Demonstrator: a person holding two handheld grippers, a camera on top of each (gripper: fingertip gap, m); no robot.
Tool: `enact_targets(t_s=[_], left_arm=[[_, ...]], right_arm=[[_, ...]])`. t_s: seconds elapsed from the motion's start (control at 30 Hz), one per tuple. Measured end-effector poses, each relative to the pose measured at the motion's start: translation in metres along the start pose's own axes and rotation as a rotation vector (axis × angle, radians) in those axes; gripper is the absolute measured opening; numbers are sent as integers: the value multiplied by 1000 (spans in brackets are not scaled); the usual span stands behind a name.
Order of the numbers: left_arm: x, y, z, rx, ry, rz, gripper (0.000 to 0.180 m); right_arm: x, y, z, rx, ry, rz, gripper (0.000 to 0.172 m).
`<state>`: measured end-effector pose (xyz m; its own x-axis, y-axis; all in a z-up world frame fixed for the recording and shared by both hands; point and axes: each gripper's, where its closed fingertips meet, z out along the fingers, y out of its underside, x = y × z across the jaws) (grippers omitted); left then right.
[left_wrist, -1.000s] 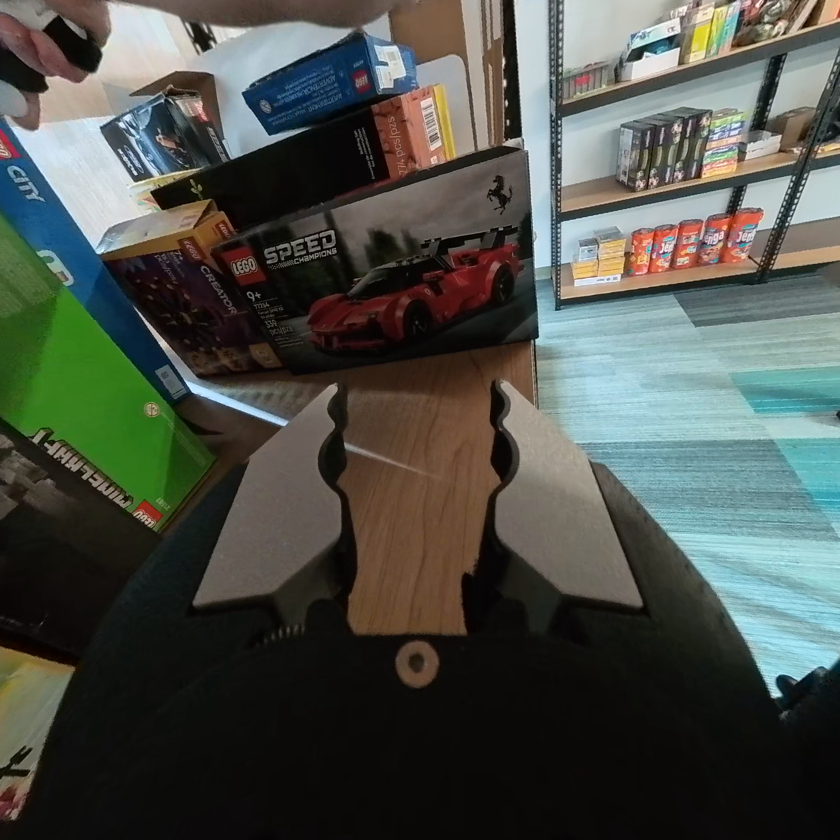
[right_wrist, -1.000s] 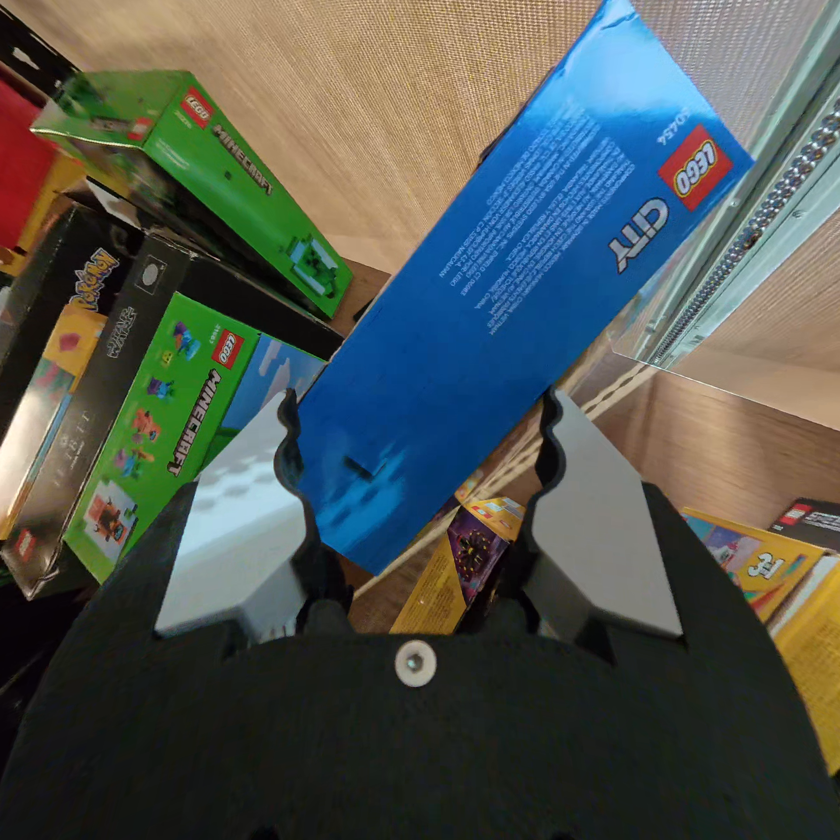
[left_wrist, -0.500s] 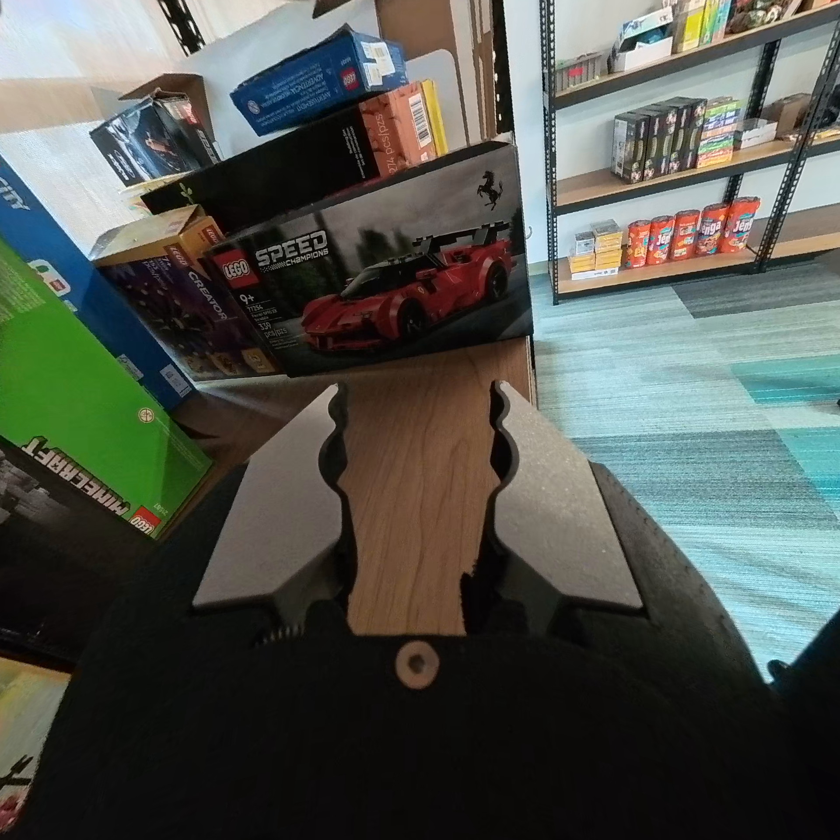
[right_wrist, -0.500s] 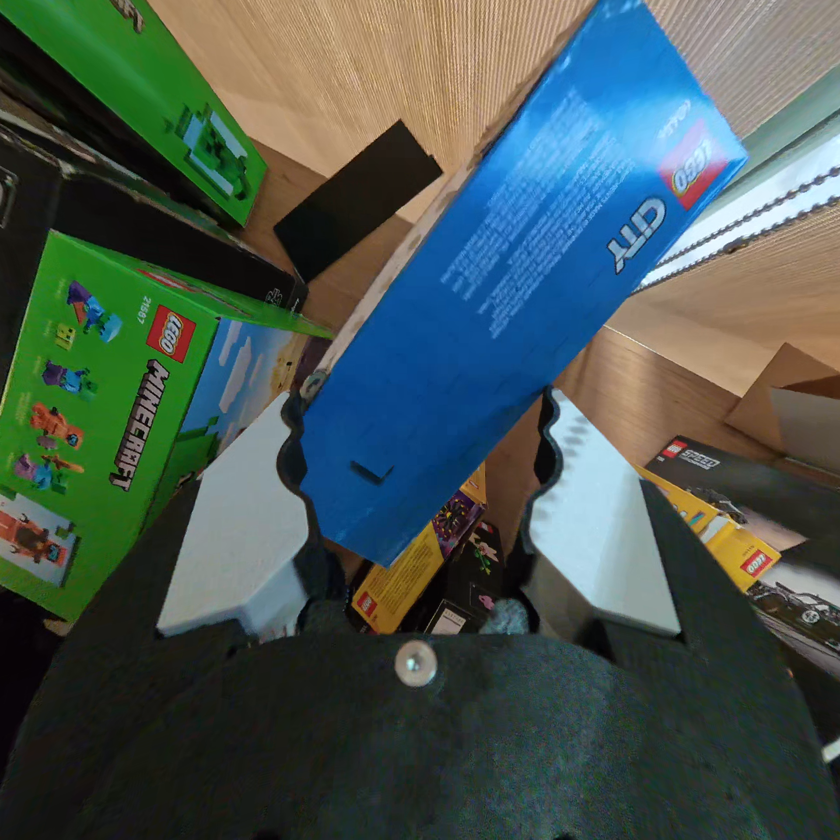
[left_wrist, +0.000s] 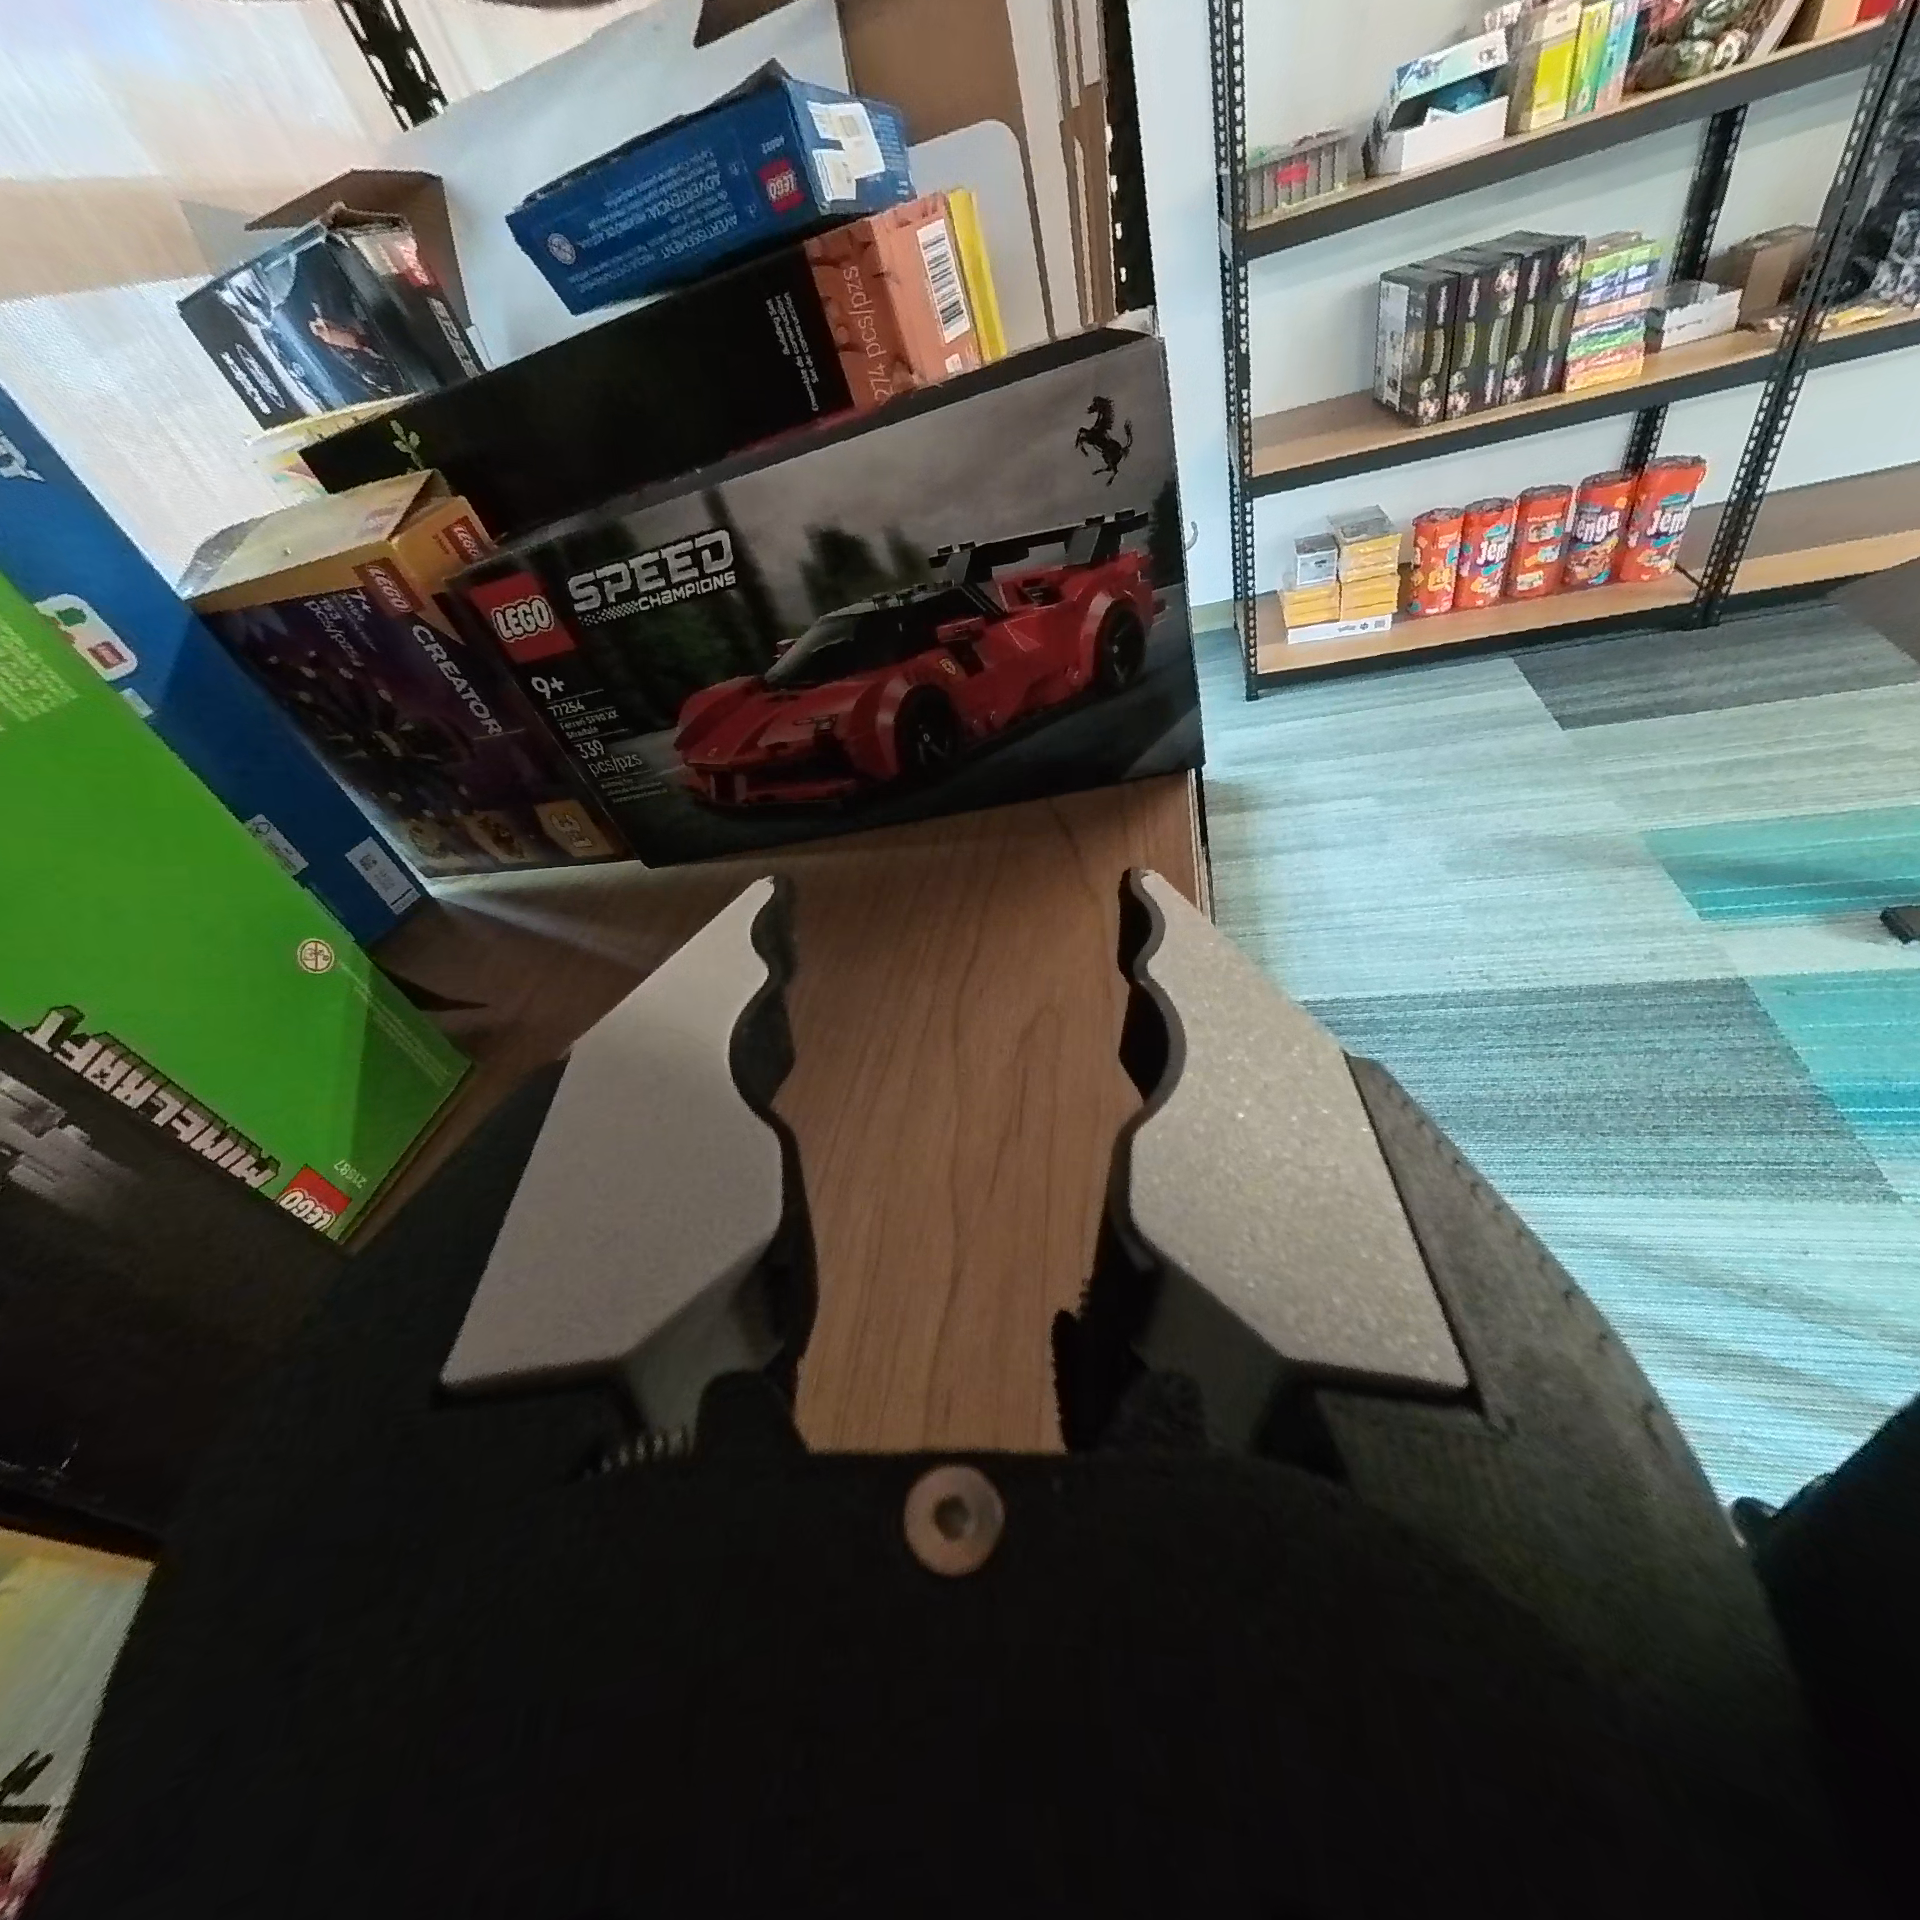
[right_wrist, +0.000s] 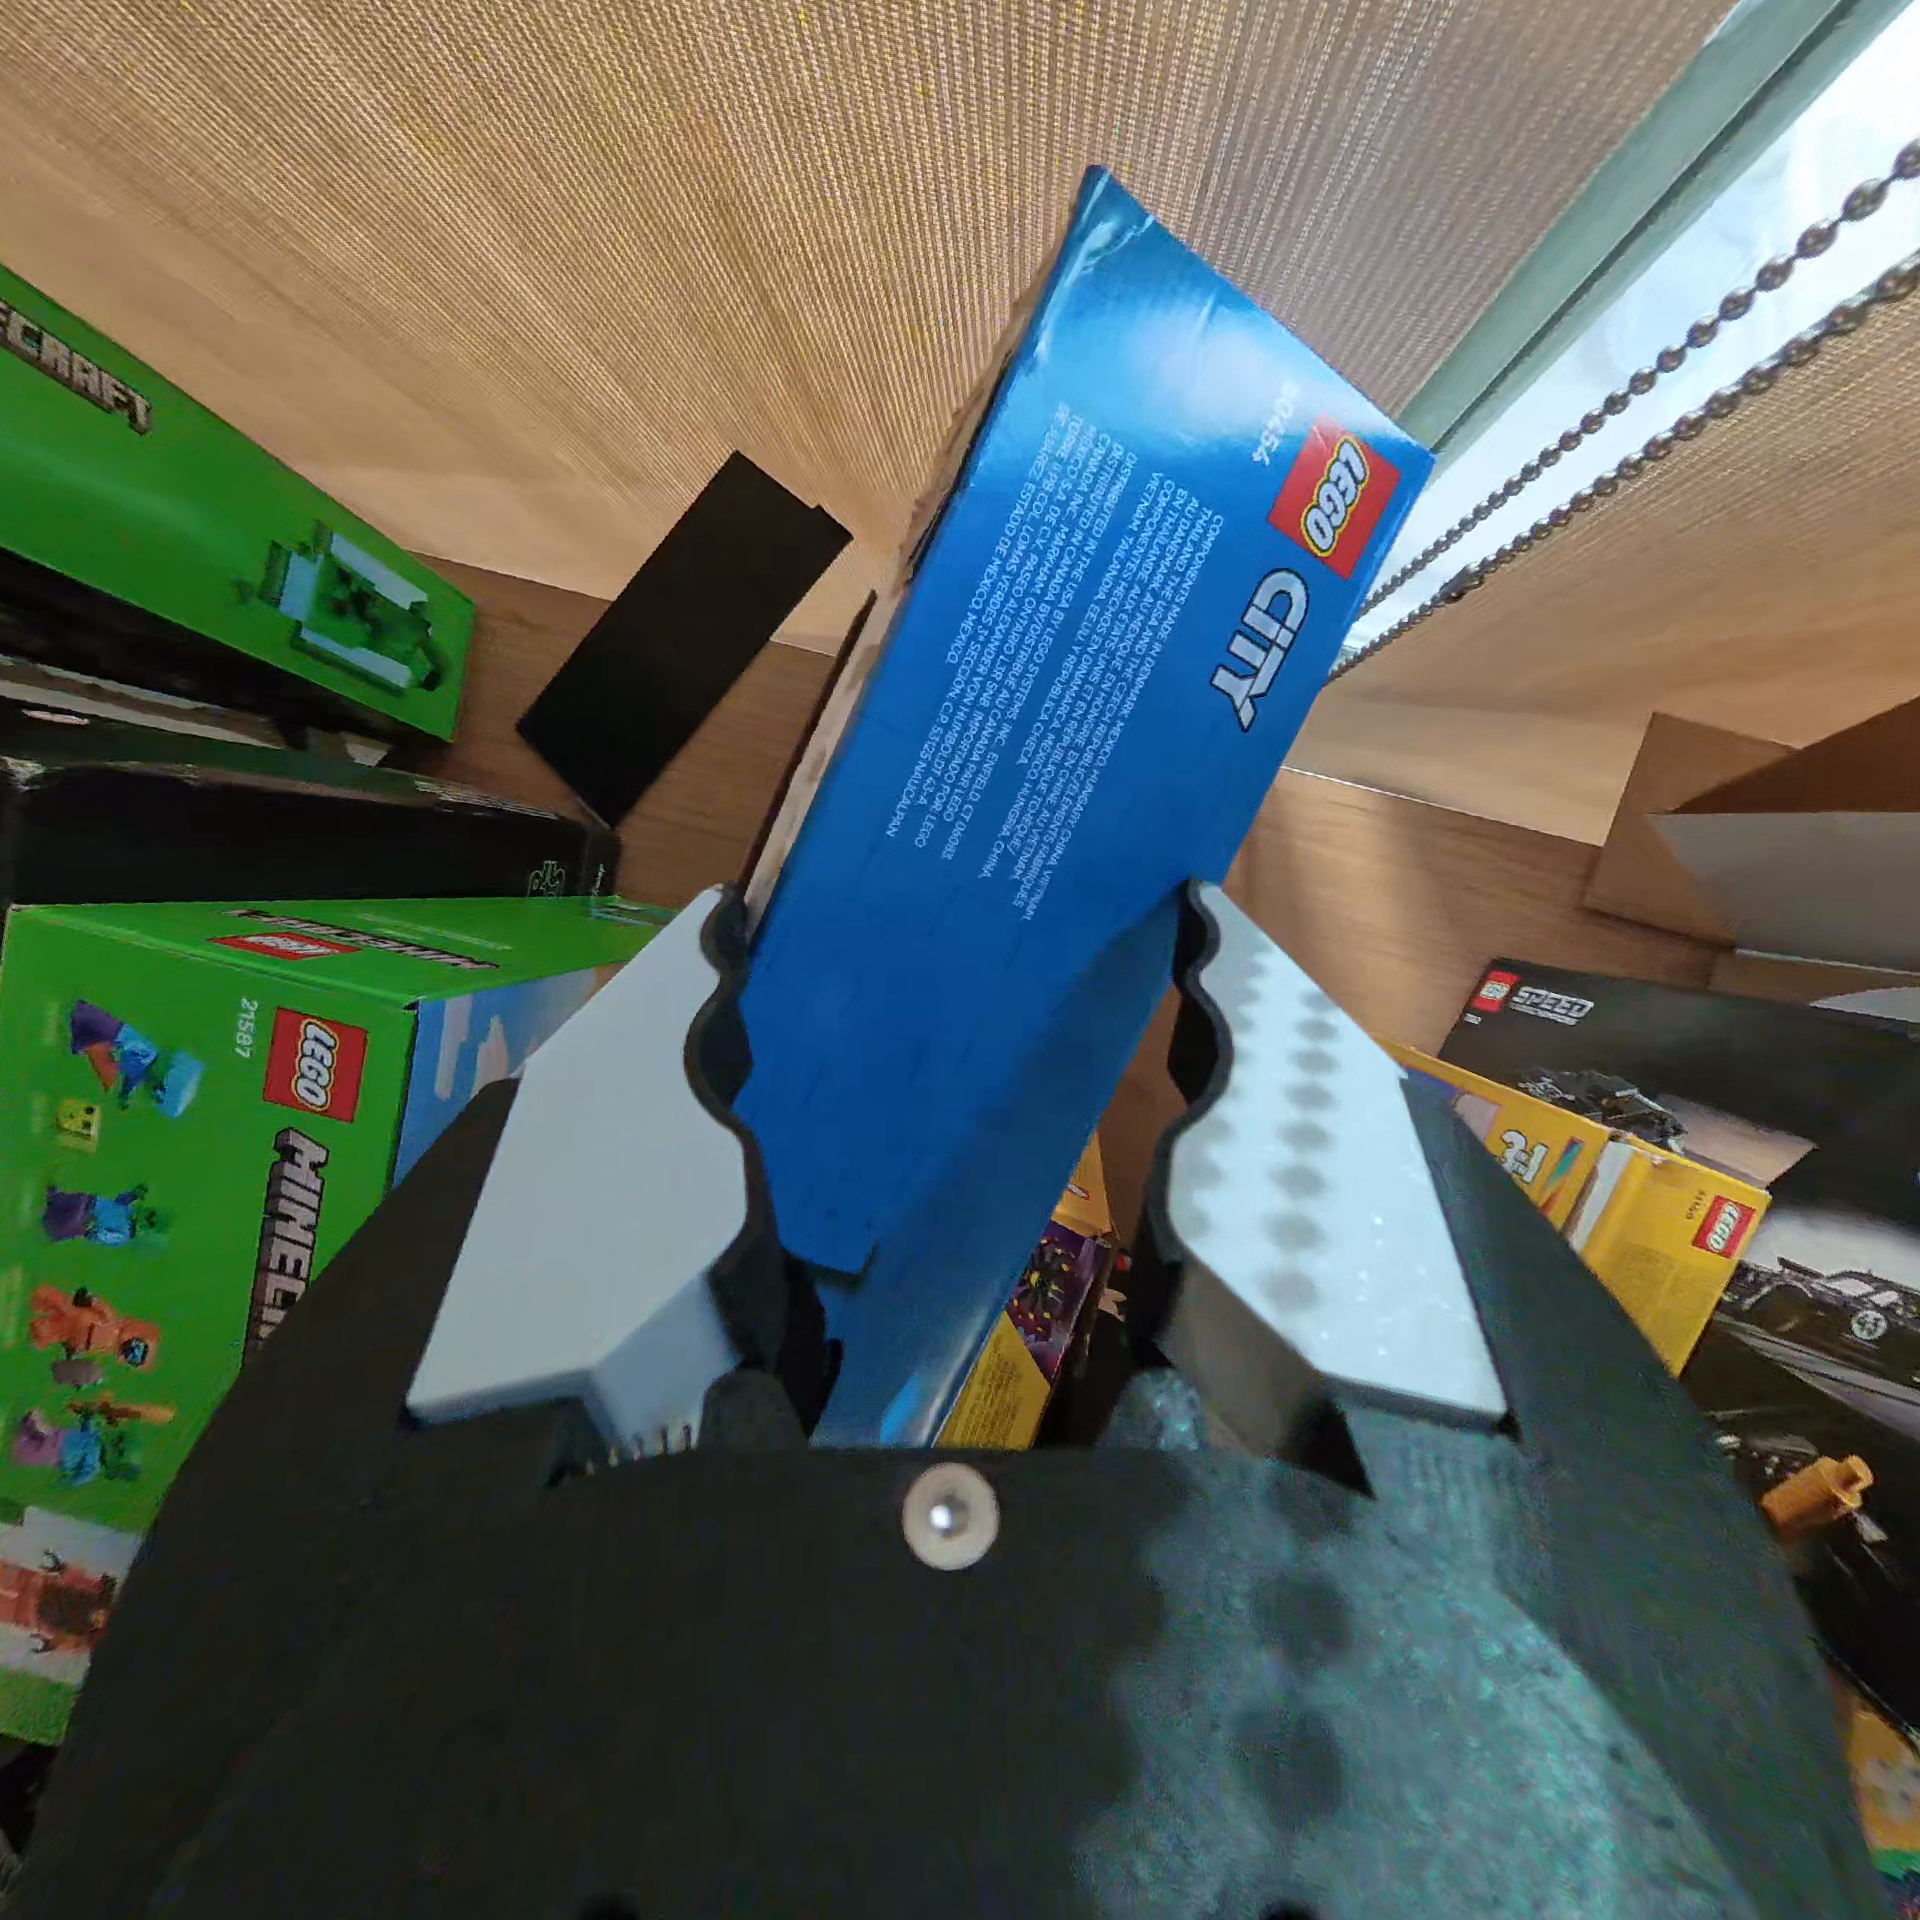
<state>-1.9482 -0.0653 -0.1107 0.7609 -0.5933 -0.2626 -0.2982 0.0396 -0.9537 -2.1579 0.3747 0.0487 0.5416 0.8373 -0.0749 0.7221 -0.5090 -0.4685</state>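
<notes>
Blue cardboard toy-set box stands tilted between the fingers of the right gripper, both pads pressed against its long faces, its far end raised toward the woven tan blind. Left of that gripper lies a green cardboard box; right of it, a yellow one. The left gripper holds nothing, jaws wide over the bare wooden tabletop, with a dark box picturing a red car just ahead.

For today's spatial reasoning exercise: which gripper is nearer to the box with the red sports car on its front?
Left. The left gripper hangs open over the wooden tabletop just short of the red car box. The right gripper clamps a blue box elsewhere, among other boxes.
</notes>
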Motion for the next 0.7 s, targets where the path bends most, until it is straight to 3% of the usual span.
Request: enact_targets(t_s=[0.03, 0.13, 0.4, 0.5, 0.7], left_arm=[[0, 0, 0, 3, 2, -4, 60], [0, -1, 0, 5, 5, -5, 60], [2, -1, 0, 6, 7, 6, 60], [2, -1, 0, 7, 7, 9, 60], [3, 0, 0, -1, 3, 24, 60]], right_arm=[[0, -1, -1, 3, 2, -1, 76], [2, -1, -6, 3, 6, -12, 63], [20, 9, -3, -28, 119, -34, 63], [16, 8, -4, -1, 86, -36, 62], [11, 9, 2, -30, 187, -115, 60]])
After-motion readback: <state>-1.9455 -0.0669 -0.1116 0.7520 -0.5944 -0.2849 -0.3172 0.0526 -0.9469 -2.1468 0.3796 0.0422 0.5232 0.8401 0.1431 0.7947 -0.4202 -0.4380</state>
